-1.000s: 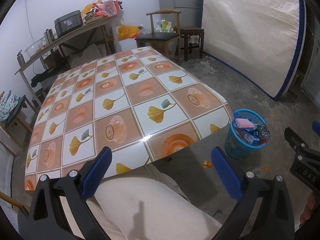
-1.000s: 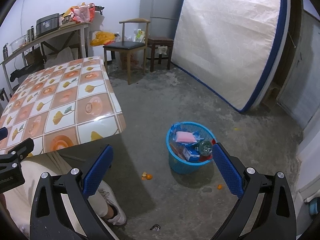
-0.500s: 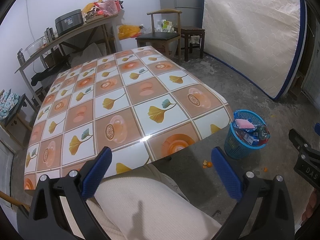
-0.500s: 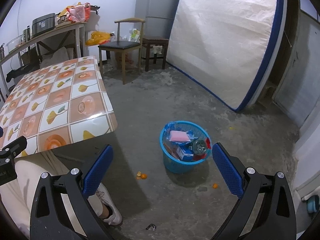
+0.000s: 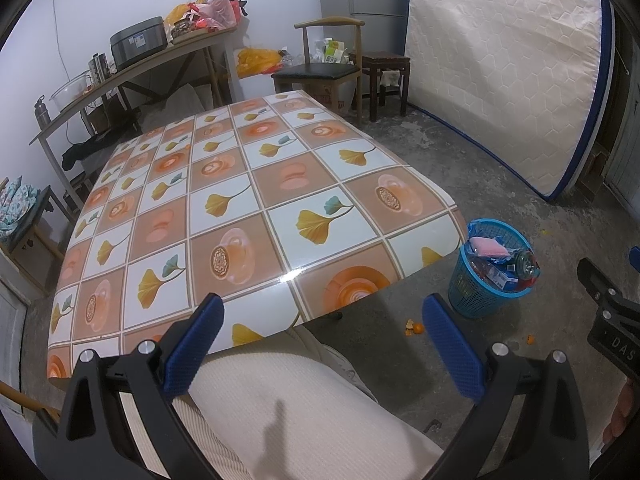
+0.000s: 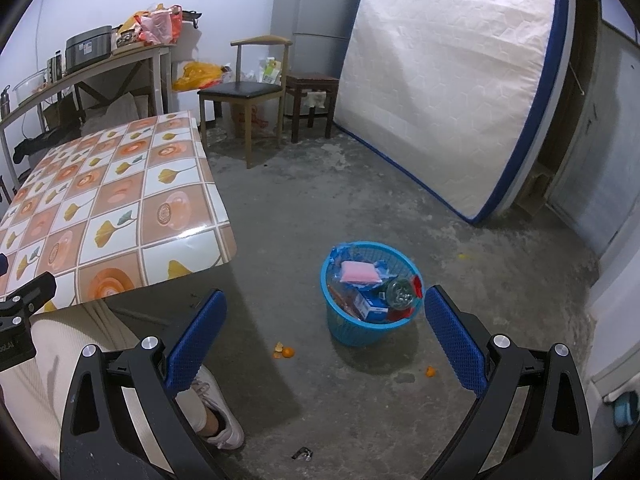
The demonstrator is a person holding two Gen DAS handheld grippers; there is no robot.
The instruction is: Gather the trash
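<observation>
Left wrist view: your left gripper [image 5: 320, 336], jaws spread and holding nothing, over your lap beside the table [image 5: 248, 208]. Right wrist view: your right gripper [image 6: 326, 332], jaws spread, nothing held; blue basket [image 6: 352, 326] of trash on the floor ahead, orange peel [image 6: 283, 351] just beside it.

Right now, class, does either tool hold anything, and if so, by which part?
Nothing is held. The left tool and the right tool are both open and empty; the trash lies in the blue basket.

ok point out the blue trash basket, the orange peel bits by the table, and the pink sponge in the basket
blue trash basket [image 6: 352, 326], right wrist view, front mesh wall
orange peel bits [image 6: 284, 351], right wrist view, on the pieces themselves
pink sponge [image 6: 359, 272], right wrist view, top face
</observation>
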